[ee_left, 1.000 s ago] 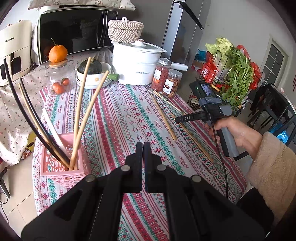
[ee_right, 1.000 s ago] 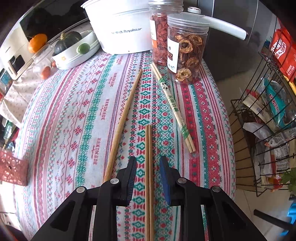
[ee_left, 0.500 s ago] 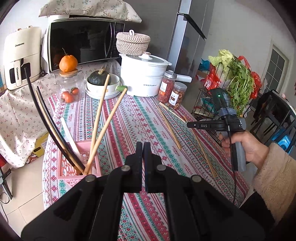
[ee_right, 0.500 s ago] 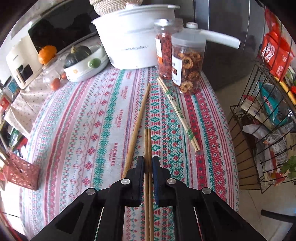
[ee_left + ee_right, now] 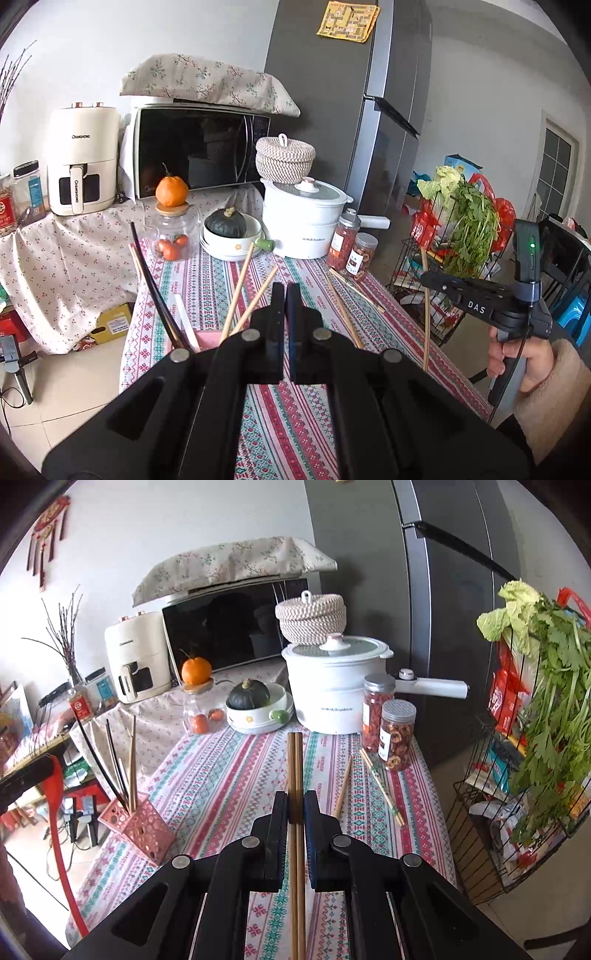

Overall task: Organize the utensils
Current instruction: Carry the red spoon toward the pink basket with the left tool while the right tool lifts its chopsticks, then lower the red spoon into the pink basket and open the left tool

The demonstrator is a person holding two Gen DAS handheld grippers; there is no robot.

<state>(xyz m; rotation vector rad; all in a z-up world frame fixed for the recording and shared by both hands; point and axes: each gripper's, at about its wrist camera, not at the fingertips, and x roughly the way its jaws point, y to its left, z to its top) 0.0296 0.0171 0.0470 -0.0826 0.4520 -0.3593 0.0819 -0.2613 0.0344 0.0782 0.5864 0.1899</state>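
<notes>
Overhead, right gripper (image 5: 295,808) tight on chopstick pair (image 5: 295,768), left gripper (image 5: 285,310) shut empty, above striped tablecloth (image 5: 229,775).

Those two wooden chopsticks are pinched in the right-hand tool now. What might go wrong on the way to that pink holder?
The right gripper pinches the pair of chopsticks near mid-length, so the pair may scissor apart or slip out. The pink holder sits close to the table edge and already holds several leaning chopsticks; a clumsy drop might tip it or knock it off.
</notes>
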